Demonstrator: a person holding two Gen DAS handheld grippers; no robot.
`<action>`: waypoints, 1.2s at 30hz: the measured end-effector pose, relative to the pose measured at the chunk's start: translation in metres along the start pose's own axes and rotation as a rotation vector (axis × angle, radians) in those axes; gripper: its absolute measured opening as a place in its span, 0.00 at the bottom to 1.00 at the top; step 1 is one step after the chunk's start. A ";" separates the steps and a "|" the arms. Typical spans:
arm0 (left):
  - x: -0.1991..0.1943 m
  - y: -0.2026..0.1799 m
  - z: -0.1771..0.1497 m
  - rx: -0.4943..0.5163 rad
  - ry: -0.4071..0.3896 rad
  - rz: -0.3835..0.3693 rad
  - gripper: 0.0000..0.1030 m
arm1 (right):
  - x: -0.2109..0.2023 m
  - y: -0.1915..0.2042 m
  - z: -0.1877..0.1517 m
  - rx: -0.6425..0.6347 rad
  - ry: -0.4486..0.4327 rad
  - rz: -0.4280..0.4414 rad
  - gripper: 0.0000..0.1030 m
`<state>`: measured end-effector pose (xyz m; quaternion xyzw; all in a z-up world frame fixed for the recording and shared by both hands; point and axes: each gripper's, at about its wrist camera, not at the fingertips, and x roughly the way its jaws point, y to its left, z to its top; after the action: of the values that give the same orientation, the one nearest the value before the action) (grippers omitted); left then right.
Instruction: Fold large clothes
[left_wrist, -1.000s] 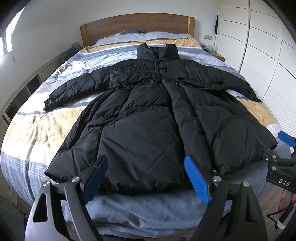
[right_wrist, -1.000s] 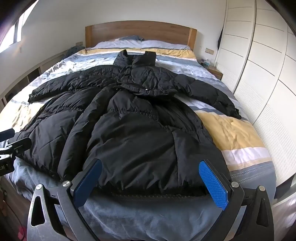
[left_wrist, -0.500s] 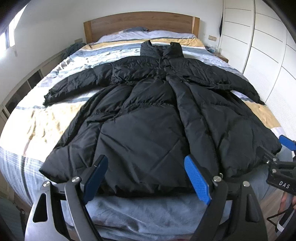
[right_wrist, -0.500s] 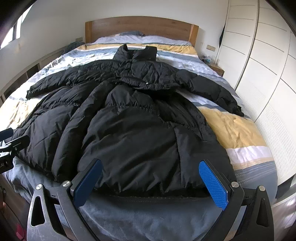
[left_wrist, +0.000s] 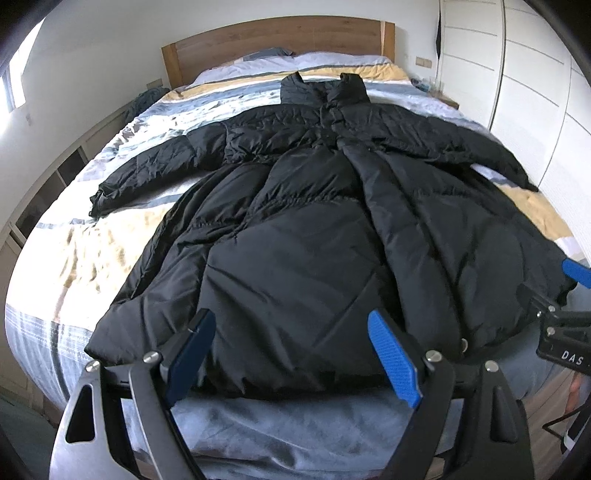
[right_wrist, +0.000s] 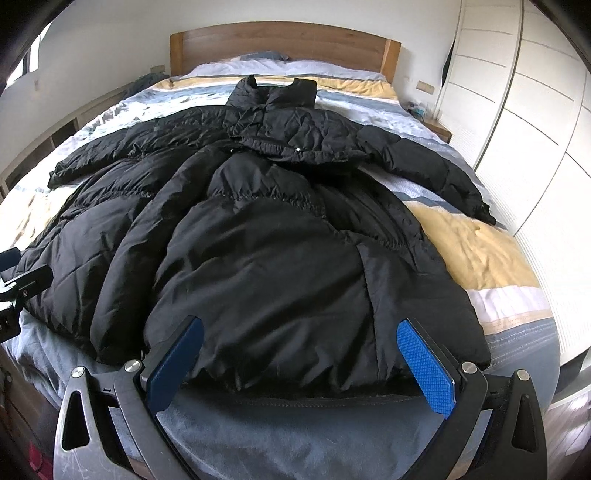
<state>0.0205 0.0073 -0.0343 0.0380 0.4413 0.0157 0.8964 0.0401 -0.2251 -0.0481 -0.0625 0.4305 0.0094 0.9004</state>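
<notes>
The black puffer coat (left_wrist: 295, 236) lies spread flat on the bed (left_wrist: 74, 251), hem nearest. Left gripper (left_wrist: 295, 350) and right gripper (right_wrist: 299, 354) hover spread apart, holding nothing. Expect bulky, soft, slippery fabric; grasp the hem corners, pinching deep.

Both wrist views face the headboard (left_wrist: 277, 40) from the bed's foot, sharing the coat (right_wrist: 277, 258)
</notes>
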 end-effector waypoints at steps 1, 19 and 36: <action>0.001 0.000 0.000 0.005 0.004 0.002 0.82 | 0.002 0.000 0.000 -0.001 0.003 -0.001 0.99; 0.022 0.004 0.006 0.001 0.083 -0.037 0.82 | 0.017 0.002 0.005 0.002 0.025 0.009 0.99; 0.045 0.026 0.056 -0.027 0.074 -0.007 0.82 | 0.038 -0.027 0.064 0.064 -0.026 -0.001 0.99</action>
<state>0.0925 0.0325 -0.0339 0.0236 0.4738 0.0201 0.8801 0.1156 -0.2459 -0.0344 -0.0336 0.4186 -0.0043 0.9075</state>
